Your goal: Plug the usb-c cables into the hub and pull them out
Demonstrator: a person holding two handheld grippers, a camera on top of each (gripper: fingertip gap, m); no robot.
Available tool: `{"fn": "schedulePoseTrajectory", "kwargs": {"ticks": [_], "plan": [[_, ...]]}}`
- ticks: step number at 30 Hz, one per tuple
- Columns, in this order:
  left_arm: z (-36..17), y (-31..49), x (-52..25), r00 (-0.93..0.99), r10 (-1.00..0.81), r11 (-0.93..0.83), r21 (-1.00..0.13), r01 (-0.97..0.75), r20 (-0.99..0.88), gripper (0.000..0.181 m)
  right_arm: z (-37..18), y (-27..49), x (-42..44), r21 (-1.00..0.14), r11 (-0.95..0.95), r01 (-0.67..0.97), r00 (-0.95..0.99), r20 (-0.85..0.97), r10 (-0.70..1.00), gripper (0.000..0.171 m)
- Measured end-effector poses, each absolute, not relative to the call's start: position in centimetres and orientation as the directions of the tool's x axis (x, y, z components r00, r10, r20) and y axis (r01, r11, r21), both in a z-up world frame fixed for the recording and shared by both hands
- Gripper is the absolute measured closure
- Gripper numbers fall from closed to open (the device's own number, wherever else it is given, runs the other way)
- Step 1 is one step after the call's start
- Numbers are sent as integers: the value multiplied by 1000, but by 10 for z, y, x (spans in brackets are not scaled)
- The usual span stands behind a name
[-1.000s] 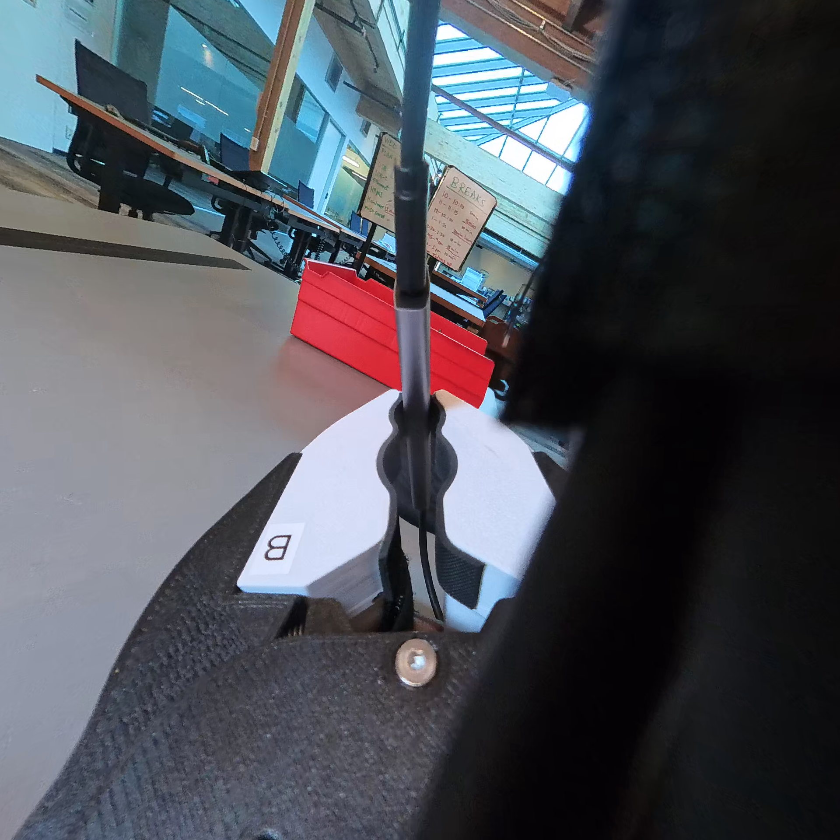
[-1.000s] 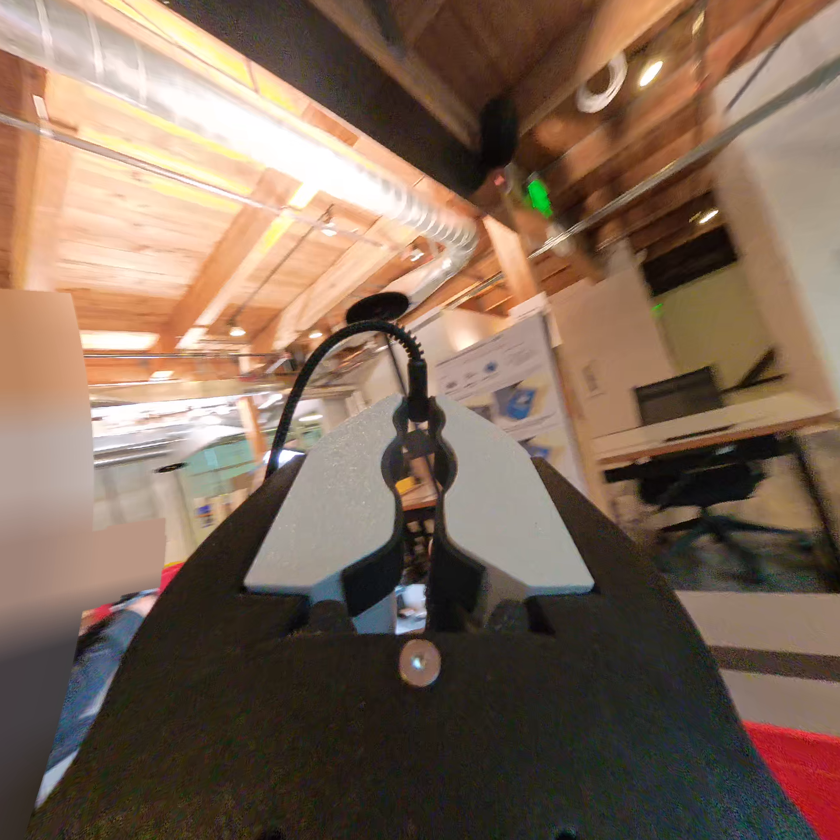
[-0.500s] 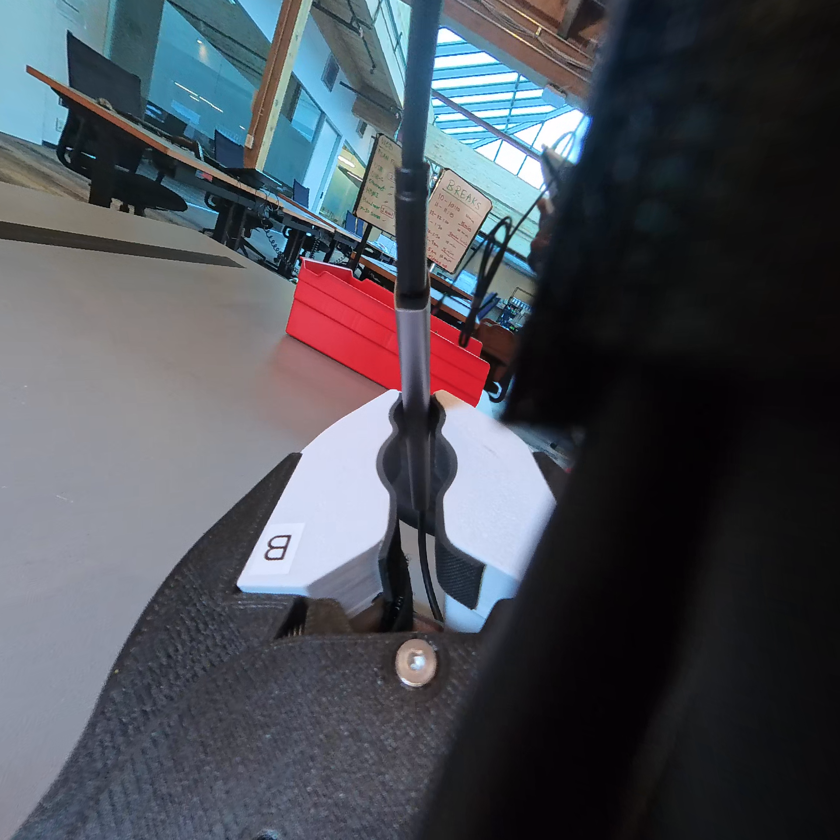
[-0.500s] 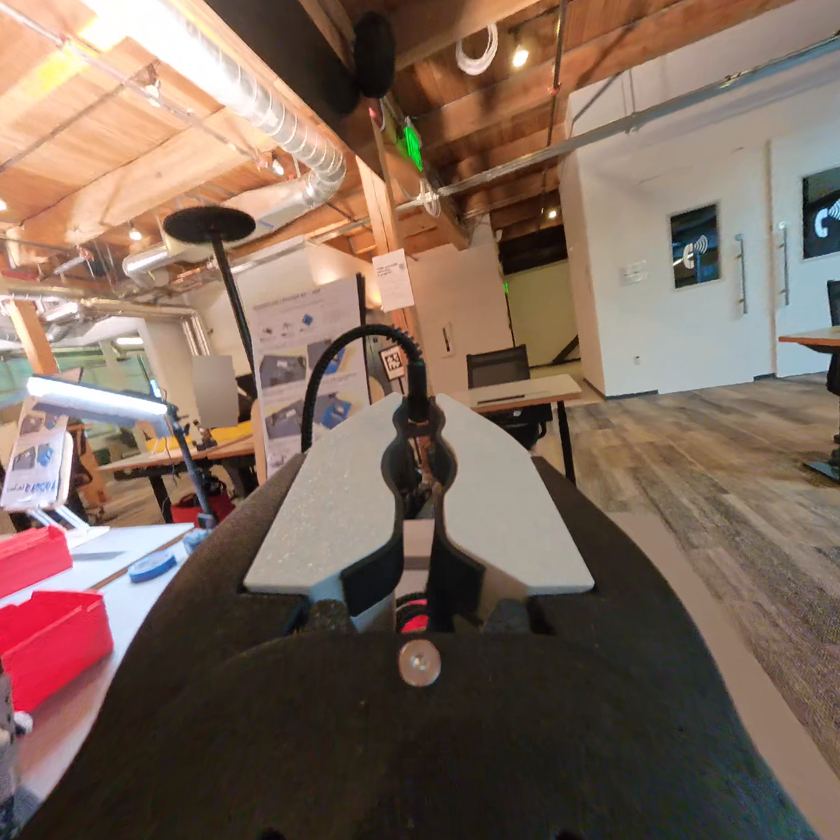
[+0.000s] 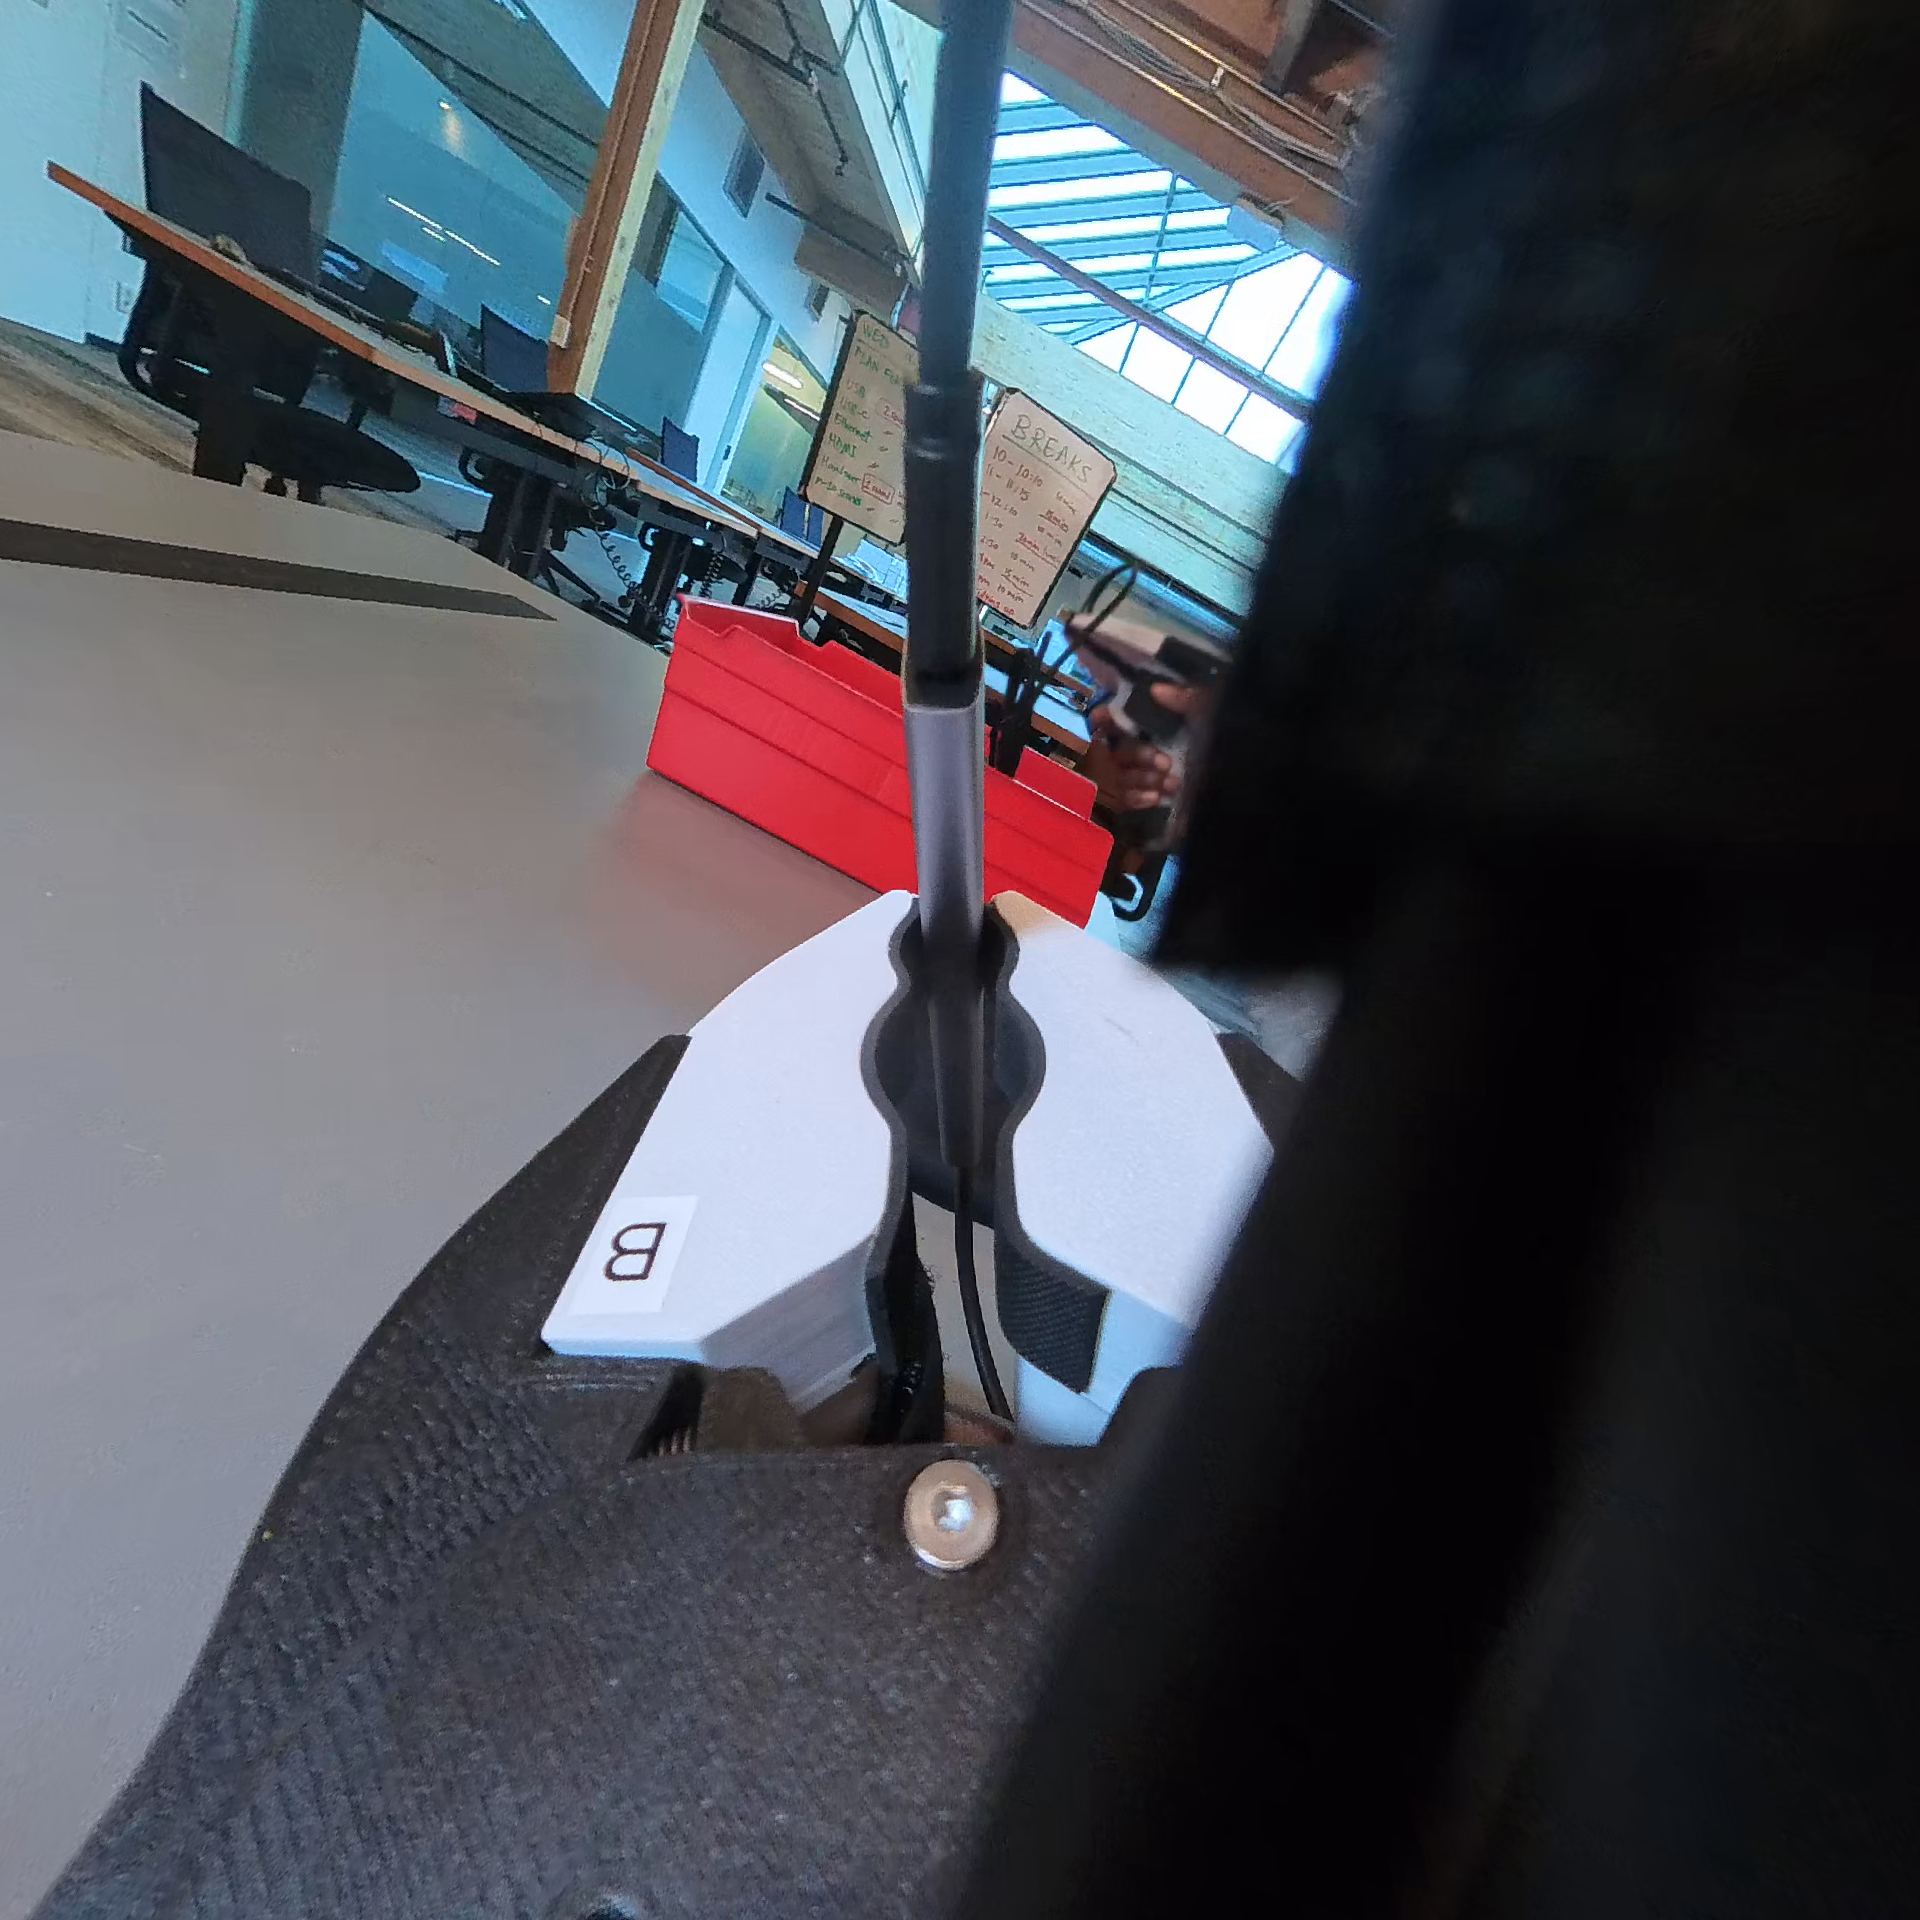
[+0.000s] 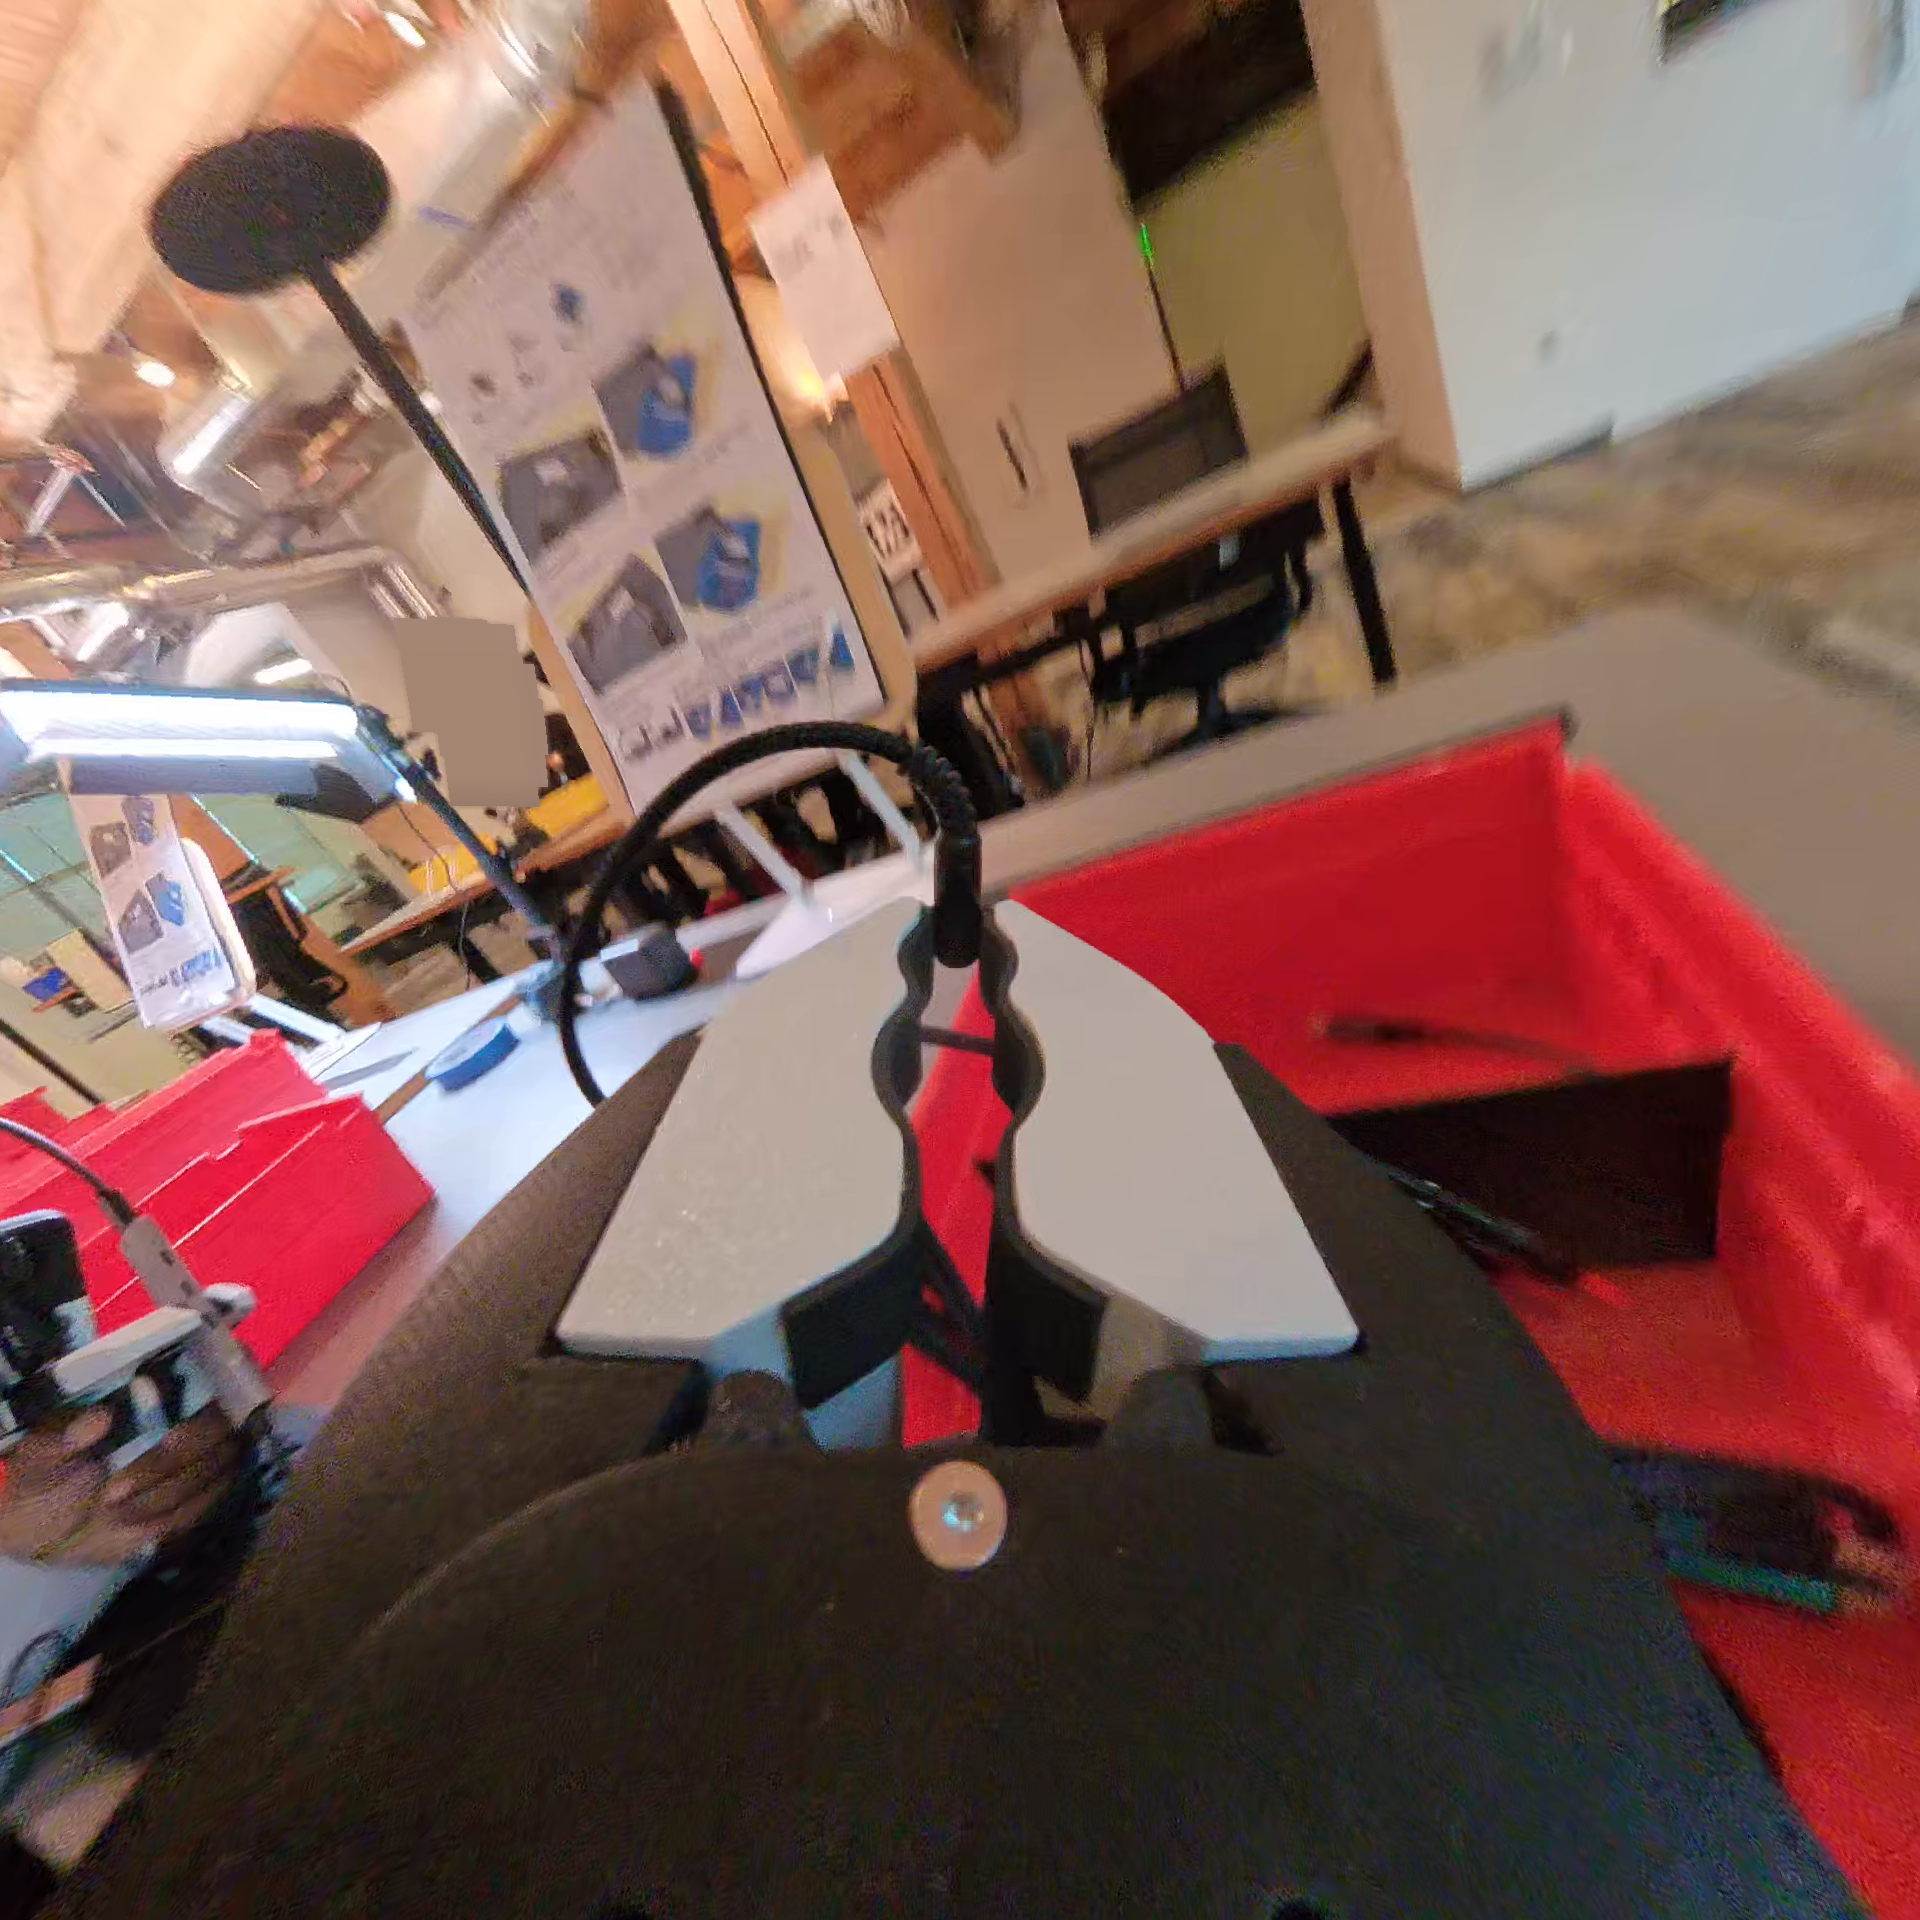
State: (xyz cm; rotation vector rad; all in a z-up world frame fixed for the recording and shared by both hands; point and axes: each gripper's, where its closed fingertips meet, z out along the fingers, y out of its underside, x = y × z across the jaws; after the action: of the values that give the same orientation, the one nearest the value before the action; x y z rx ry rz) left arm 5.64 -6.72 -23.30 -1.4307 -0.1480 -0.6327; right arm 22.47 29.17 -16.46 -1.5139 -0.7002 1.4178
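My left gripper (image 5: 951,909) is shut on a slim grey metal piece, the hub or a plug (image 5: 940,800), which sticks up out of the jaws with a black cable (image 5: 951,260) rising from it. My right gripper (image 6: 956,914) is shut on the plug end of a black braided usb-c cable (image 6: 727,758), which arcs up and to the left. It hangs over an open red bin (image 6: 1455,935). The left gripper also shows in the right wrist view (image 6: 135,1340), low at the far left, with the grey piece (image 6: 156,1262) in it.
A dark fabric mass (image 5: 1558,935) blocks the right half of the left wrist view. A red bin (image 5: 831,758) stands on the grey table (image 5: 312,831). The bin under my right gripper holds a black box (image 6: 1538,1164). More red bins (image 6: 239,1153), a blue tape roll (image 6: 473,1044) and a lamp (image 6: 187,727) stand to the left. Some 40 centimeters of space lies between my two pairs of fingers.
The right wrist view has swung down from the ceiling to the table and the open red bin, with the cable still gripped. The left gripper has barely moved.
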Motion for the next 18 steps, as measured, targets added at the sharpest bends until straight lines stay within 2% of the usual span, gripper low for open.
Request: {"fn": "schedulePoseTrajectory", "kwargs": {"ticks": [3,6,10,11,14,18], "plan": [[-233,-67,56,828,-318,9,-872,489,461,171,-219,302,225,-868,-497,14,336,-464,819,163],[-233,-67,57,828,-319,8,-873,489,461,171,-265,330,250,-862,-430,268,593,-204,779,163],[-233,-67,57,827,-320,7,-872,489,461,171,-292,334,271,-746,-408,526,635,26,772,161],[-233,-67,57,828,-320,7,-872,489,461,171,-292,333,272,-729,-400,555,625,49,779,155],[-233,-68,56,826,-321,9,-871,491,463,171,-283,330,275,-718,-346,604,587,107,803,122],[-233,-67,57,827,-322,8,-872,490,462,171,-251,310,259,-767,-97,634,401,219,890,86]]}}
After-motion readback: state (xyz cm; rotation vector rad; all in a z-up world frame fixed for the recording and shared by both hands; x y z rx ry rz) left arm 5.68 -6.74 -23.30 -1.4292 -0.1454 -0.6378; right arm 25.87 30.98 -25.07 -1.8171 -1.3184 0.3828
